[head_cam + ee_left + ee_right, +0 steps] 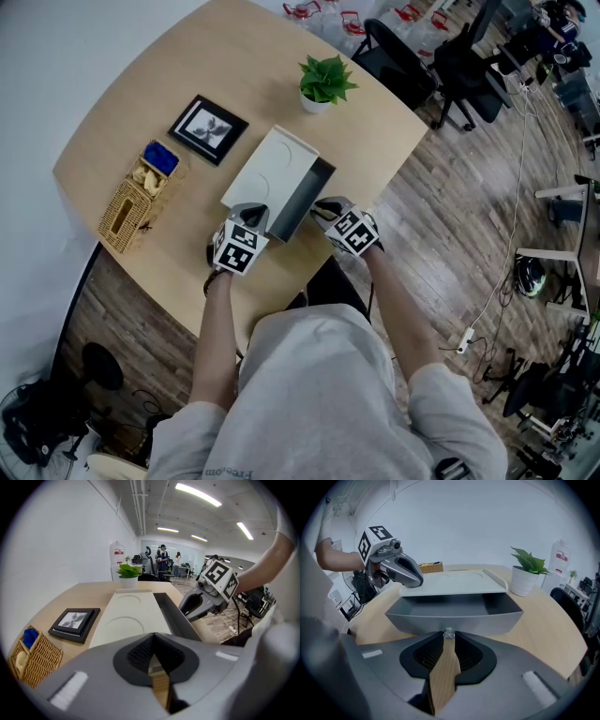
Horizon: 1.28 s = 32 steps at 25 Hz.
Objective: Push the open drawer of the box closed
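Observation:
A white box [272, 169] lies on the round wooden table, and its grey drawer [312, 192] is pulled out to the right. My right gripper [327, 212] is shut in front of the drawer. In the right gripper view its tips [449, 638] meet at the small clear knob [449, 633] on the drawer front [454, 618]. My left gripper [251, 217] is shut too, at the box's near end. Its tip [416, 580] touches the corner of the white top [450, 584]. From the left gripper view the box top [126, 616] stretches ahead of the shut tips [152, 637].
A potted plant [324, 82] stands past the box's far end. A black picture frame [208, 128] and a wicker basket [139, 199] lie to the left. The table edge [300, 272] runs right behind both grippers. Office chairs [412, 56] stand beyond the table.

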{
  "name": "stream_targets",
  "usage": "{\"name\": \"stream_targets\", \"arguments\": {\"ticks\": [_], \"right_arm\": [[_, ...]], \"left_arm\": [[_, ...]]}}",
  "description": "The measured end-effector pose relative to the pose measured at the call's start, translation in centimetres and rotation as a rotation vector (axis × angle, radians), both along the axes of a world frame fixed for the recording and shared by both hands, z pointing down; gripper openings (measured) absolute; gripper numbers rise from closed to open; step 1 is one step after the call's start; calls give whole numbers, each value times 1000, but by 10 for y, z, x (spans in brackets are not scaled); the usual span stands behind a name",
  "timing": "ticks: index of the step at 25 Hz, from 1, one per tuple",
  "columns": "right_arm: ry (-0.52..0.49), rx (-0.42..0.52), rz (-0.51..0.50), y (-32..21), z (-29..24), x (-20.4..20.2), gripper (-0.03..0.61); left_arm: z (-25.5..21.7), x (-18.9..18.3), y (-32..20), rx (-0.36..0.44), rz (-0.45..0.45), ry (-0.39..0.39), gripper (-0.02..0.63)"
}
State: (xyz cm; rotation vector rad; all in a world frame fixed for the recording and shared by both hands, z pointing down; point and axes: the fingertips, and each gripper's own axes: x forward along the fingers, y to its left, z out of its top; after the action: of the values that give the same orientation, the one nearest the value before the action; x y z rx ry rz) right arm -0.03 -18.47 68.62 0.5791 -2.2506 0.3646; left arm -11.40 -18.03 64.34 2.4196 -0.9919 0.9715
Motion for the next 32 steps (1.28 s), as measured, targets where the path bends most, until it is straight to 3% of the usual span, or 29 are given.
{"name": "stream_targets", "arguments": {"ticks": [32], "right_arm": [[-45, -19, 48, -14, 0, -22, 77]], "left_arm": [[-3, 0, 1, 12, -4, 10, 52]]}}
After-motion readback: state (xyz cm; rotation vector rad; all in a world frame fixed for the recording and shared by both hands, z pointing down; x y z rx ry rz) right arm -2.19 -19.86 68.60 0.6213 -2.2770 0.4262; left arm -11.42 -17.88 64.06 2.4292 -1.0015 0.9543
